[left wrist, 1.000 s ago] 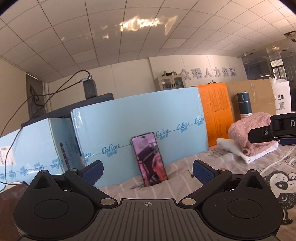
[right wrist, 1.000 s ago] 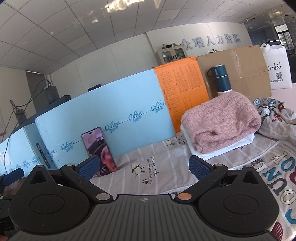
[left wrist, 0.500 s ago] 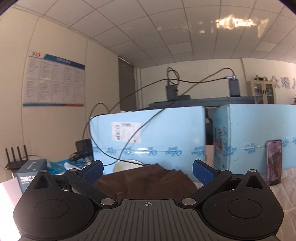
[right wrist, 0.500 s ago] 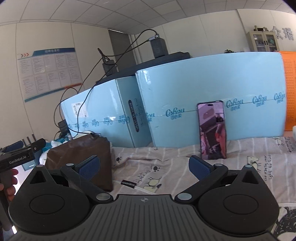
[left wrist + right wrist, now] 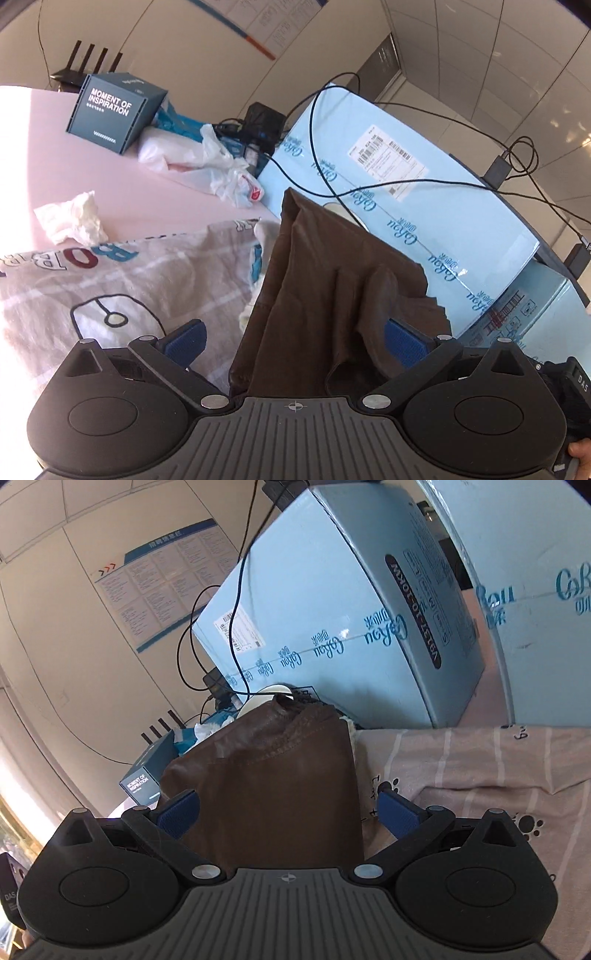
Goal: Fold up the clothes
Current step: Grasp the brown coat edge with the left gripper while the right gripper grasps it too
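Left wrist view: your left hand-held gripper had its jaws spread apart with nothing between the pads, poised over the brown garment. The garment lay in a loose, rumpled heap on the printed bedsheet, up against the light-blue cartons — creases everywhere, no clean fold line that I could see.

Right wrist view: your right hand-held gripper was also spread wide, empty, with the same brown garment straight ahead between the fingers but not pinched. The cloth bulged up like a lump there; I couldn't tell which edge was hem or collar.

Progress, as I judge it: this piece wasn't started. Neither hand-held gripper had cloth, and nothing was laid flat. Left to do — grab two edges, spread it on the sheet, fold it, stack it.

Clutter nearby: a dark box, plastic bags, a crumpled tissue and trailing cables.
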### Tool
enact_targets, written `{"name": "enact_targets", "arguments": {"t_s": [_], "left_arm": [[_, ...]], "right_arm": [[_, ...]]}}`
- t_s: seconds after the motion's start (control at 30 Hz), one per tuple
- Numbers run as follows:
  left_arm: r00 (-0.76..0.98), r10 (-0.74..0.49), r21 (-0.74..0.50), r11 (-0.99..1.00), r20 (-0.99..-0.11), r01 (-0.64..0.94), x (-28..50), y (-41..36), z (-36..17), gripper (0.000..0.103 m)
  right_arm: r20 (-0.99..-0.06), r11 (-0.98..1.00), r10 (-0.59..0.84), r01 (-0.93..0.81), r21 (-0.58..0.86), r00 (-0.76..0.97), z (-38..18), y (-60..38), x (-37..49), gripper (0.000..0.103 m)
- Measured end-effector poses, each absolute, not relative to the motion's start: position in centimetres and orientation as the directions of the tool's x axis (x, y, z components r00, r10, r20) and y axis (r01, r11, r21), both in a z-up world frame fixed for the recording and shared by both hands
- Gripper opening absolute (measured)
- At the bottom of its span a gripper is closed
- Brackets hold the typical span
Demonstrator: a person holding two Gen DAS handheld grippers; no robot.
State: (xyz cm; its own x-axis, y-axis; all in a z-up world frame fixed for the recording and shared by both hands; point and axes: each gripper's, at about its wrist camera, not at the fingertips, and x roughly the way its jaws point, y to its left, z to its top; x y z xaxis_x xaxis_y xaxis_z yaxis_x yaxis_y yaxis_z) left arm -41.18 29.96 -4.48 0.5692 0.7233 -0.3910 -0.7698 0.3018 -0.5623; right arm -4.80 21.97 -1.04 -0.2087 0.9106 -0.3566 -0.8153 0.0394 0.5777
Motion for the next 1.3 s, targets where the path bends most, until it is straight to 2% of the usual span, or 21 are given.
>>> {"name": "enact_targets", "arguments": {"t_s": [0.13, 0.3, 0.37, 0.43, 0.47, 0.63, 0.77, 0.87, 0.93, 1.0, 1.07, 1.13, 1.3], "left_arm": [[0.596, 0.698, -0.595, 0.298, -0.398, -0.747, -40.9, 31.3, -5.4, 0.103], [0.732, 0.573, -0.697, 0.35, -0.37, -0.626, -39.9, 33.8, -6.4, 0.103], [0.743, 0.569, -0.712, 0.352, -0.352, -0.607, -39.9, 33.9, -6.7, 0.102], [0.755, 0.571, -0.724, 0.366, -0.322, -0.585, -40.1, 33.7, -6.7, 0.102], [0.76, 0.573, -0.731, 0.369, -0.307, -0.573, -40.3, 33.5, -6.7, 0.102], [0.791, 0.576, -0.777, 0.394, -0.206, -0.49, -41.5, 33.2, -6.7, 0.102], [0.778, 0.581, -0.769, 0.377, -0.238, -0.516, -41.3, 33.5, -7.0, 0.102], [0.759, 0.594, -0.728, 0.392, -0.265, -0.562, -40.7, 33.2, -6.8, 0.102], [0.74, 0.606, -0.696, 0.397, -0.29, -0.598, -40.3, 33.1, -6.7, 0.099], [0.721, 0.618, -0.664, 0.4, -0.313, -0.631, -40.0, 32.9, -6.7, 0.098], [0.709, 0.628, -0.633, 0.414, -0.321, -0.653, -39.7, 32.6, -6.6, 0.098], [0.694, 0.638, -0.601, 0.424, -0.332, -0.677, -39.4, 32.3, -6.5, 0.098], [0.682, 0.648, -0.566, 0.438, -0.34, -0.698, -38.9, 31.9, -6.4, 0.097]], "right_arm": [[-0.376, 0.026, 0.889, -0.791, 0.612, -0.262, -3.3, 24.4, -4.5, 0.102], [-0.377, 0.015, 0.878, -0.77, 0.638, -0.296, -5.0, 26.2, -4.6, 0.1], [-0.366, -0.004, 0.873, -0.756, 0.655, -0.322, -5.5, 26.6, -4.7, 0.093], [-0.369, -0.003, 0.877, -0.771, 0.637, -0.308, -5.5, 26.4, -5.1, 0.08], [-0.363, -0.009, 0.881, -0.779, 0.627, -0.302, -5.3, 26.1, -5.3, 0.079], [-0.224, -0.176, 0.886, -0.742, 0.647, -0.406, -3.4, 23.7, -5.4, 0.078], [-0.171, -0.285, 0.866, -0.744, 0.605, -0.47, -2.1, 22.7, -6.8, 0.078], [-0.189, -0.283, 0.866, -0.764, 0.58, -0.464, -2.5, 22.8, -8.0, 0.078], [-0.25, -0.198, 0.894, -0.83, 0.521, -0.371, -2.9, 23.0, -9.0, 0.074], [-0.301, -0.06, 0.936, -0.925, 0.374, -0.182, -3.1, 22.9, -10.8, 0.074], [-0.307, 0.011, 0.95, -0.973, 0.232, -0.062, -3.1, 22.4, -12.5, 0.074], [-0.275, 0.018, 0.961, -0.987, 0.16, -0.027, -3.0, 21.4, -13.6, 0.074], [-0.205, -0.039, 0.977, -0.991, 0.13, -0.065, -2.2, 20.9, -14.9, 0.075]]}}
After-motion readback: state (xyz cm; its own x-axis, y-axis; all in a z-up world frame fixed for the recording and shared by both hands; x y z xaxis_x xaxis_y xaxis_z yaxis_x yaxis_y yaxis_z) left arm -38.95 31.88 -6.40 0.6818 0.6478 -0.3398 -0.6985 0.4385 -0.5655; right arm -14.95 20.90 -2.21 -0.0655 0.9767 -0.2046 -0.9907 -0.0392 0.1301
